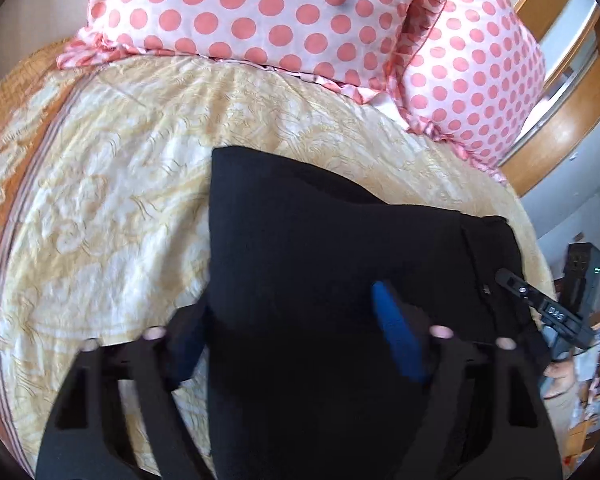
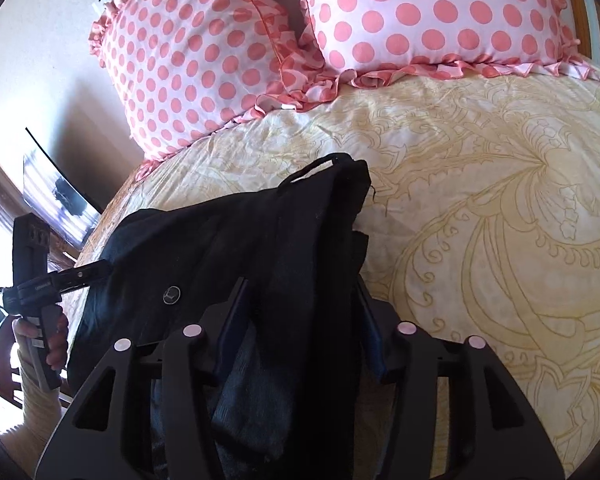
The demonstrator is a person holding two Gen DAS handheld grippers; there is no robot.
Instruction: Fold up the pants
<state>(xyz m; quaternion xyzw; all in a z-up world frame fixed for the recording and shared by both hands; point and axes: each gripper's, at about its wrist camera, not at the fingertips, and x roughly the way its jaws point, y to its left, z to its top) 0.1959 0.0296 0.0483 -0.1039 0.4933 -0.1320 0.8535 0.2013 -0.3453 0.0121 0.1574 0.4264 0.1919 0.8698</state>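
Mid-fold: black pants [image 2: 260, 248] bunched lower centre on bed [image 2: 480, 200], right tool [image 2: 300, 320] clamped on them, left tool [image 1: 296, 328] apart astride cloth; next, flatten.

The pants [image 1: 332, 240] lay on the bedspread [image 1: 112, 184], near one side edge of the bed. Two pillows [image 2: 432, 20] sat side by side along the head edge, beyond the pants and apart from them.
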